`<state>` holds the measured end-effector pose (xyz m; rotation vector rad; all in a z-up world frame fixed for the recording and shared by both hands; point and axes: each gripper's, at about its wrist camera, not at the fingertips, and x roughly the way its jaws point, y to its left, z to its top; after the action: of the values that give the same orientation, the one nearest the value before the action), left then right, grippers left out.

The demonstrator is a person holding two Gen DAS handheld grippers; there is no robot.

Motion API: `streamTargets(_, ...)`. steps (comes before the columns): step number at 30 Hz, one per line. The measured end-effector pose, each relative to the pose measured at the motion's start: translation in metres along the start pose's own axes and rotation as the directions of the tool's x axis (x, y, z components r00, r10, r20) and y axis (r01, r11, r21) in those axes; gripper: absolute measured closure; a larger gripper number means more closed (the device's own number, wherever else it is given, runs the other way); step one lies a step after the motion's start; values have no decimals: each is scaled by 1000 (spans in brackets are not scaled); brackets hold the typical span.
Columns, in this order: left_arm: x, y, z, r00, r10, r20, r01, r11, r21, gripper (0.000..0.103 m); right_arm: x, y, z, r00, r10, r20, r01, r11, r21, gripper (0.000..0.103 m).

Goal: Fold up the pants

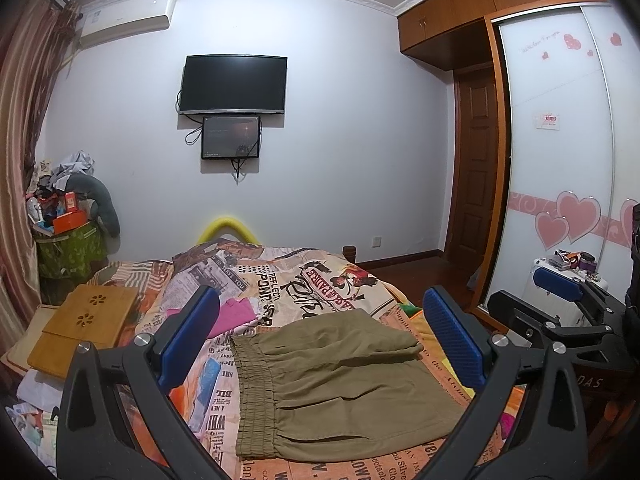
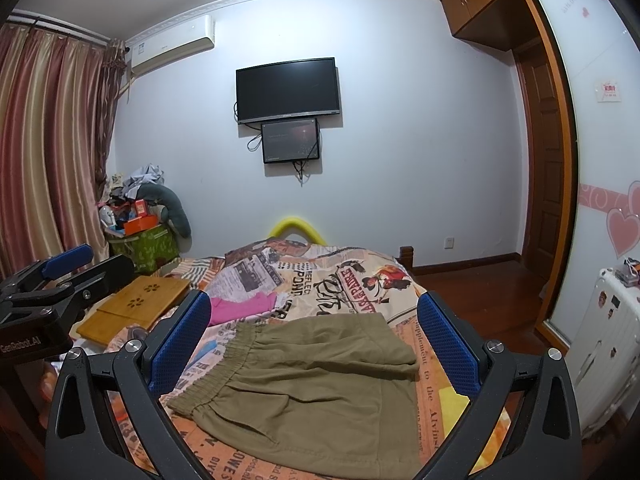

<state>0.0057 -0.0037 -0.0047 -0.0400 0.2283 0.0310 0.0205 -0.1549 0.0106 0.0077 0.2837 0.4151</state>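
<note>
1. The pants (image 1: 340,384) are lying flat on the bed (image 1: 320,284), on the newspaper-print cover, with the gathered waistband (image 1: 256,392) to the left and the leg part already doubled over on the far right side.
2. The left gripper (image 1: 324,340) is hovering above the pants with its jaws wide apart and nothing between them; the right gripper (image 2: 316,344) is doing the same, jaws spread and empty. Neither is touching the cloth.
3. Judging by the layout, the pants are looking partly folded, and the step in hand is probably choosing where to pinch for the next fold.
4. To do it well, each gripper should be coming down on a corner or edge rather than the middle, one at the waistband and one at the opposite edge, and biting through all layers so the folded flap is not sliding apart.
5. Lifting both ends together and level should be keeping the crease straight.
6. The cloth is looking like thin olive-khaki woven fabric, soft and limp, with light creases; the waistband is puckering with elastic and is thicker, so it should be giving a firmer hold.
7. The fingers (image 1: 454,344) are carrying blue ribbed pads, which should be gripping thin fabric well.
8. A pink garment (image 1: 232,316) and a wooden lap tray (image 1: 86,328) are lying further left on the bed, apart from the pants.
</note>
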Motion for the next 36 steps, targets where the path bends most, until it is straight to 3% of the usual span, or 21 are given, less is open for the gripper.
streamTargets(36,4,0,0,1000,4,-7,-4,1000,-2,0,0,0,1,1000,-3,-1,3,1000,0,0)
